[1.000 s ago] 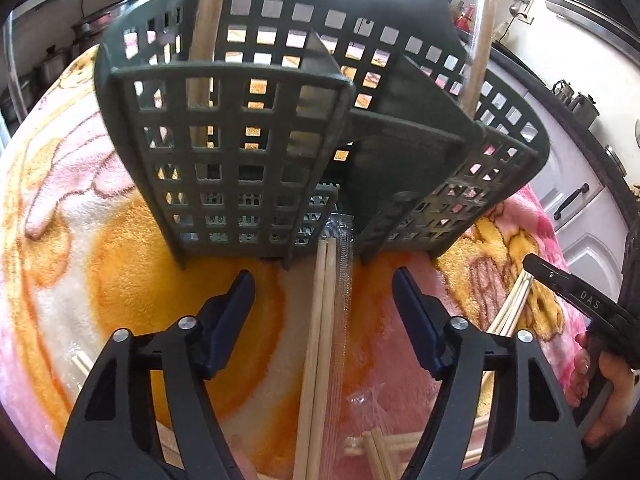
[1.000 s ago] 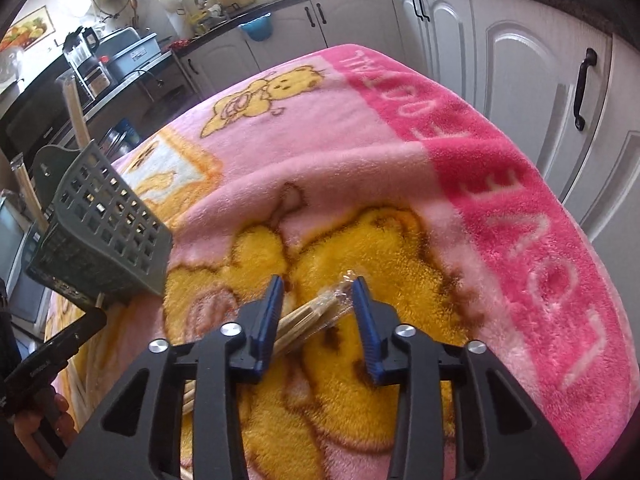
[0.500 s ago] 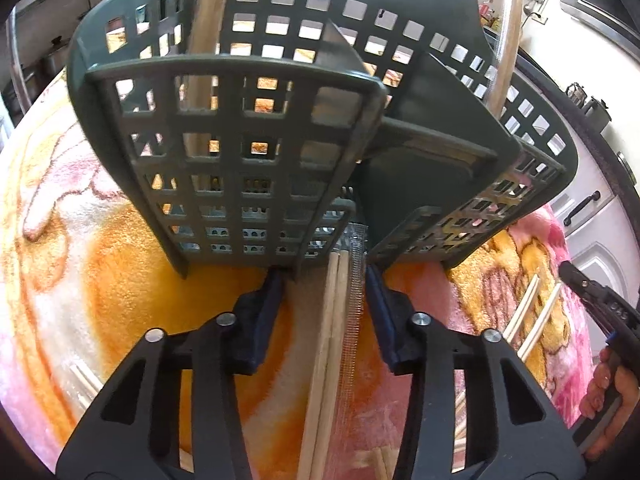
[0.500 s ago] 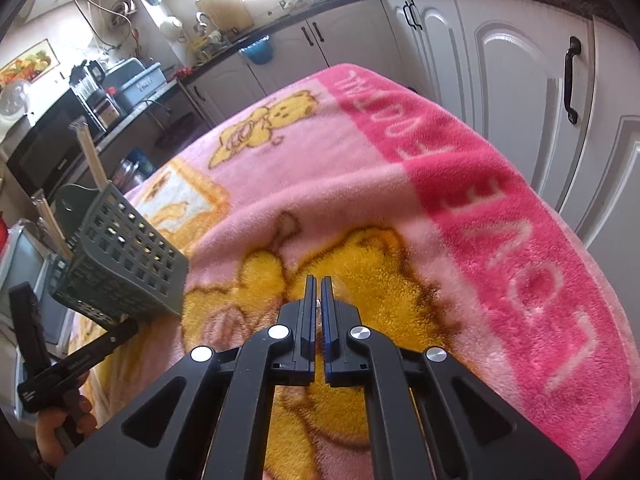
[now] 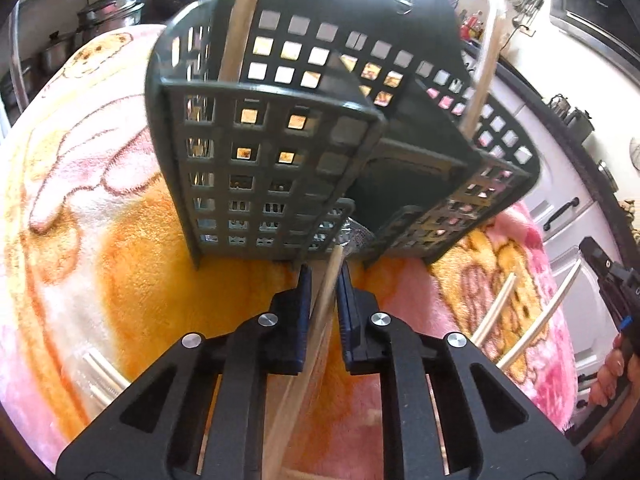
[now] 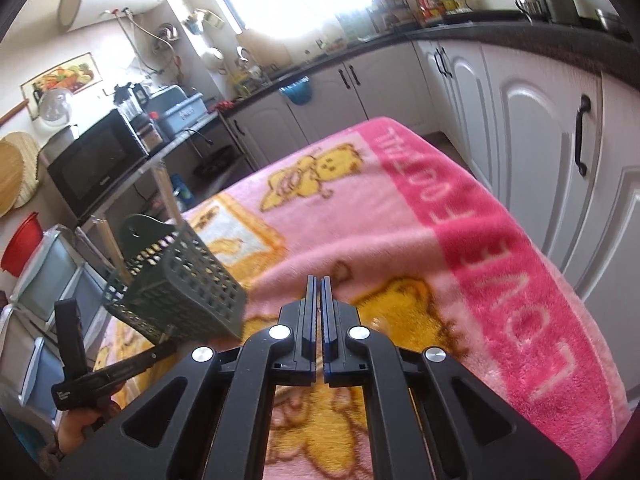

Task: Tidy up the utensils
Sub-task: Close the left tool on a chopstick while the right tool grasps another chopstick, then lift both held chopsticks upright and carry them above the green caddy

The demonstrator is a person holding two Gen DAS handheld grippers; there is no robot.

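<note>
A dark green slotted utensil basket (image 5: 280, 160) stands on the pink and yellow blanket (image 5: 100, 240), and it also shows in the right wrist view (image 6: 180, 296). Two wrapped chopstick packs (image 5: 244, 20) stand upright in it. My left gripper (image 5: 324, 292) sits just in front of the basket. Its jaws are closing, and the pads press on a wrapped pair of chopsticks (image 5: 326, 280) that slants up between them. My right gripper (image 6: 319, 292) is shut and raised over the blanket. The pack it holds is hidden under its body. In the left wrist view that pack (image 5: 540, 320) hangs from the right tool's frame (image 5: 612, 280).
More wrapped chopsticks lie on the blanket at the right (image 5: 494, 312) and lower left (image 5: 104, 372). A hand (image 5: 612, 380) grips the right tool. White cabinets (image 6: 540, 140) run close along the blanket's right side. A microwave (image 6: 96, 160) and counter clutter stand beyond the basket.
The left jaws went from wide open to closed on the chopsticks, which now slant off the blanket. The right jaws shut on their pack, and that gripper rose and tipped upward.
</note>
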